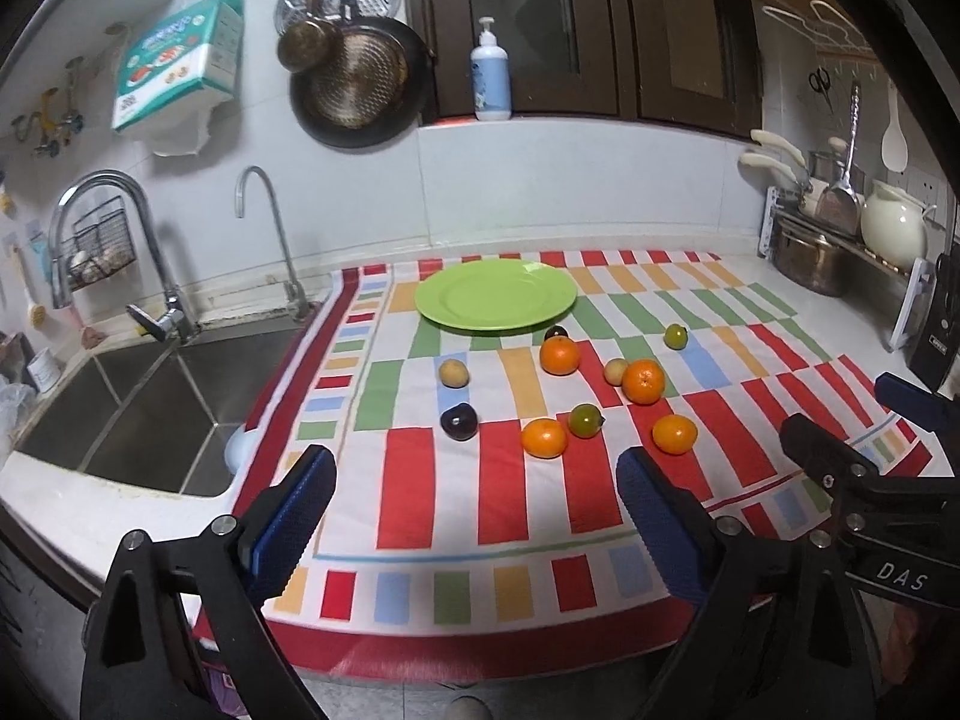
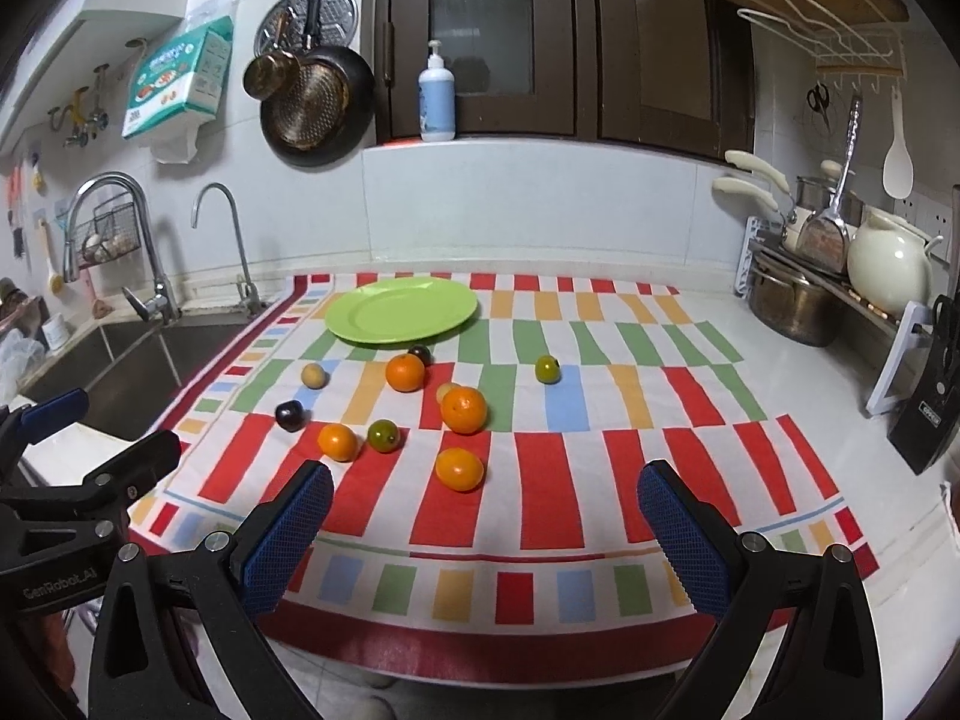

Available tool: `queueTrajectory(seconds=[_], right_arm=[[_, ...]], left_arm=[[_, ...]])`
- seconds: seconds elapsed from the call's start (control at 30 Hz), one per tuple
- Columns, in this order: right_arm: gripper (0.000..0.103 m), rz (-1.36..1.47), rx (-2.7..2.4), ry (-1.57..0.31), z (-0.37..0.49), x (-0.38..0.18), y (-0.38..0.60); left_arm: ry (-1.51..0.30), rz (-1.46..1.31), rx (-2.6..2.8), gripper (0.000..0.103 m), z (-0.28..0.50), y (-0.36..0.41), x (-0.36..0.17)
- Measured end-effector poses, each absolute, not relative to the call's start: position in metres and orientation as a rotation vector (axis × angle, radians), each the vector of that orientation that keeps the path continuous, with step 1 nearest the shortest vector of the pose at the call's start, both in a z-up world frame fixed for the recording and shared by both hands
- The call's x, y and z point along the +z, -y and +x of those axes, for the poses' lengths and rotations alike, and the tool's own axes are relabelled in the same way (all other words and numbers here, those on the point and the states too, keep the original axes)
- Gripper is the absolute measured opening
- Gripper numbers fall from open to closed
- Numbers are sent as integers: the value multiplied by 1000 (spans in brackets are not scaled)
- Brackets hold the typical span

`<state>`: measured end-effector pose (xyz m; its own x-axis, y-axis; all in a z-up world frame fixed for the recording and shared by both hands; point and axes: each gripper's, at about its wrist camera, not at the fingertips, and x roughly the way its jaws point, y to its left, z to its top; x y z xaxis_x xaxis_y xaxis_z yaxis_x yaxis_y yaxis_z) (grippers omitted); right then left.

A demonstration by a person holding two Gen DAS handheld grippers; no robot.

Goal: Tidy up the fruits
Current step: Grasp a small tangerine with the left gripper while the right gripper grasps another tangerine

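Green plate sits at the far side of the striped cloth on the surface, nothing on it. All fruit lies loose on the cloth, nearer than the plate: four oranges, two green citrus, two dark plums (one just beside the plate rim, touching an orange), two pale yellow fruits. Left hand-held gripper hovers over the cloth's near edge, jaws wide apart, holding nothing. Right hand-held gripper likewise spread and unloaded. Steel sink lies left of the cloth.
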<state>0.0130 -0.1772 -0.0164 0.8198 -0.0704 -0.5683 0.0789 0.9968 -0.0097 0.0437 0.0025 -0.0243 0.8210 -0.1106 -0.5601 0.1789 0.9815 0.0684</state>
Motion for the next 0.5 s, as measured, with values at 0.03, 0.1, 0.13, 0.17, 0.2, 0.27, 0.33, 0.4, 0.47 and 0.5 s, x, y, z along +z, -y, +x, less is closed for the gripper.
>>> queueTrajectory(seconds=[0.03, 0.1, 0.13, 0.17, 0.2, 0.27, 0.33, 0.4, 0.47, 0.5], right_arm=[[102, 12, -83, -610, 17, -19, 176], [100, 5, -91, -620, 25, -24, 175], [99, -1, -92, -627, 30, -27, 173], [98, -7, -93, -634, 36, -31, 172], [97, -15, -96, -639, 39, -34, 171], [92, -31, -102, -656, 48, -41, 168], [90, -46, -99, -675, 57, -50, 166], [85, -56, -93, -695, 68, -59, 165], [82, -58, -90, -720, 78, -67, 166], [79, -54, -81, -733, 83, -72, 167]], left_arm=[[-594, 124, -167, 91, 49, -2, -27], [-605, 142, -192, 90, 61, 0, -33], [-608, 151, -199, 90, 65, 2, -36], [-611, 158, -210, 89, 71, 3, -39], [-619, 163, -226, 89, 78, 4, -42], [-629, 172, -256, 87, 88, 8, -49], [-640, 198, -279, 83, 100, 12, -57], [-649, 211, -303, 81, 111, 17, -64], [-657, 225, -329, 80, 122, 20, -72], [-662, 234, -333, 78, 127, 22, -76]])
